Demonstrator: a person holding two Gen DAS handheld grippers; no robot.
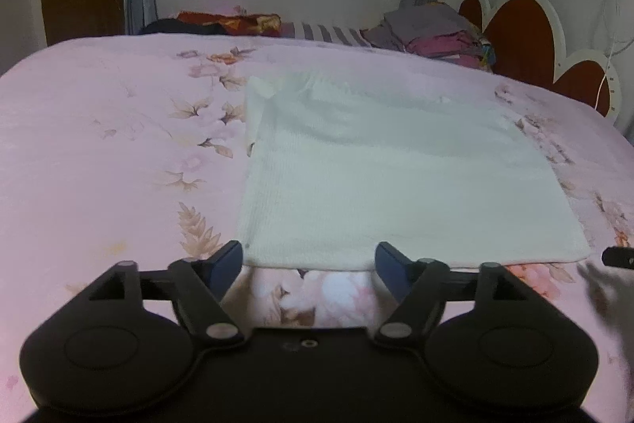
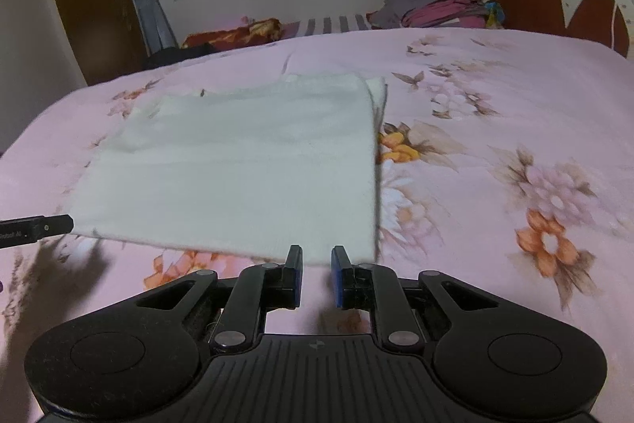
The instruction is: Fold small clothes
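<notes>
A white knitted garment [image 1: 396, 177] lies flat and folded into a rough rectangle on the pink flowered bedspread [image 1: 99, 145]. My left gripper [image 1: 308, 250] is open wide just short of the garment's near edge, toward its left corner, with only bedspread between the fingers. In the right wrist view the same garment [image 2: 237, 165] spreads ahead and to the left. My right gripper [image 2: 316, 249] stands at the near edge by the right corner. Its jaws are a narrow gap apart and I see no cloth pinched between them. A finger [image 2: 35, 228] of the left gripper pokes in by the left corner.
A stack of folded clothes [image 1: 432, 34] sits at the far right of the bed beside a red scalloped headboard [image 1: 519, 38]. A dark and red bundle [image 1: 230, 20] lies along the far edge under the window. Pink bedspread [image 2: 495, 86] stretches right of the garment.
</notes>
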